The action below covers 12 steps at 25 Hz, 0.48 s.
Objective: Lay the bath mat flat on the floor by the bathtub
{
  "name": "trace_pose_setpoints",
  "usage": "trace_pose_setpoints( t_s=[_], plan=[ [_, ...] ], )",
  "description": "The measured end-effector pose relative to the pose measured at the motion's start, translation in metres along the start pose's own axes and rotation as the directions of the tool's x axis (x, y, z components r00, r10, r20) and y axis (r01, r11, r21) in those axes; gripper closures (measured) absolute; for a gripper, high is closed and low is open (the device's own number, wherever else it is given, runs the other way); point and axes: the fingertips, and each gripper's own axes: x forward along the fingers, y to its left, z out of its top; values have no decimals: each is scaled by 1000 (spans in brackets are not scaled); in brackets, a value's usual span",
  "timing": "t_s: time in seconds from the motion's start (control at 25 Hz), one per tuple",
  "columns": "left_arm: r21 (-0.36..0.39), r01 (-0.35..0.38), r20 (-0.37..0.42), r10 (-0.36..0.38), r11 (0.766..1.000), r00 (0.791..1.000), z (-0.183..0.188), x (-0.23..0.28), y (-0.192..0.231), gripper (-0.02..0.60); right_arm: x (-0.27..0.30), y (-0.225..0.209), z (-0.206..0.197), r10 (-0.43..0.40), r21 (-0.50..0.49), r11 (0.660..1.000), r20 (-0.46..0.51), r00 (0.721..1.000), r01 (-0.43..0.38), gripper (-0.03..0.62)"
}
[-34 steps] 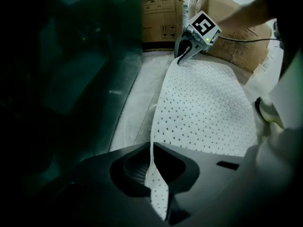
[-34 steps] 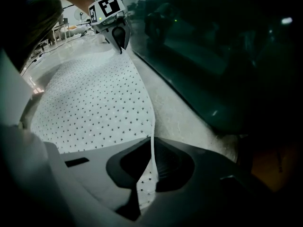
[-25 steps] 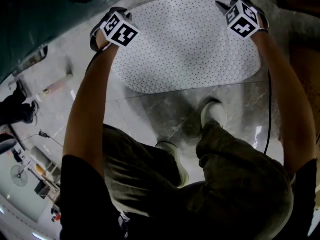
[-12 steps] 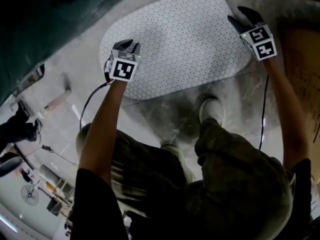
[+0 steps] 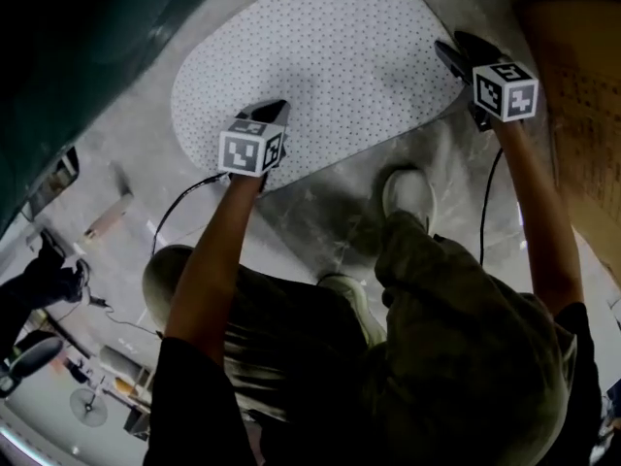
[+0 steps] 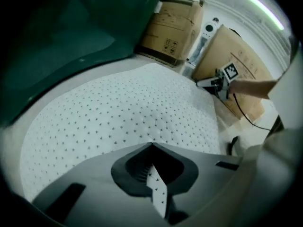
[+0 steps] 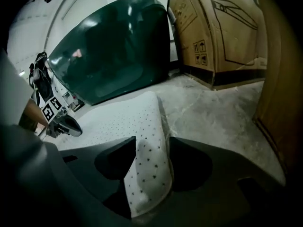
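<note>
Left gripper [image 5: 275, 108] pinches the bath mat [image 5: 320, 56]; right gripper [image 5: 461, 49], jaws just opened wide, straddles its fold. Smooth that fold flat before withdrawing.

Dim, grainy views, heavy fisheye bending, dark vignetted corners, glaring ceiling strip light [image 6: 263, 7].

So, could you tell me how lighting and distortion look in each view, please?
Head view: dim, the tub nearly black, the mat brightest. Left gripper view: fisheye curving, dark corners, a glaring light strip. Right gripper view: pale reflections on the tub, dark edges.
</note>
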Motion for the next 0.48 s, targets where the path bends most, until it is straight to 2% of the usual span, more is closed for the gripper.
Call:
trace_pose_setpoints(
  t_s=[0.12,0.24,0.36,0.48],
  plan=[
    [-64,7,42,-4,998,999,2,-2,-1,563,3,3,-3,-14,41,999,8,1000,14,362],
    [-39,-19,44,20,999,999,1,-1,-3,562,0,9,-1,-68,12,998,33,997,68,422],
    [-48,15,49,-13,999,999,5,1,-13,563,-9,33,7,-11,2,1000,124,992,11,506],
    [-79,80,135,-69,994,989,22,-3,-32,561,-17,76,13,59,-141,989,179,982,-34,533]
  ],
)
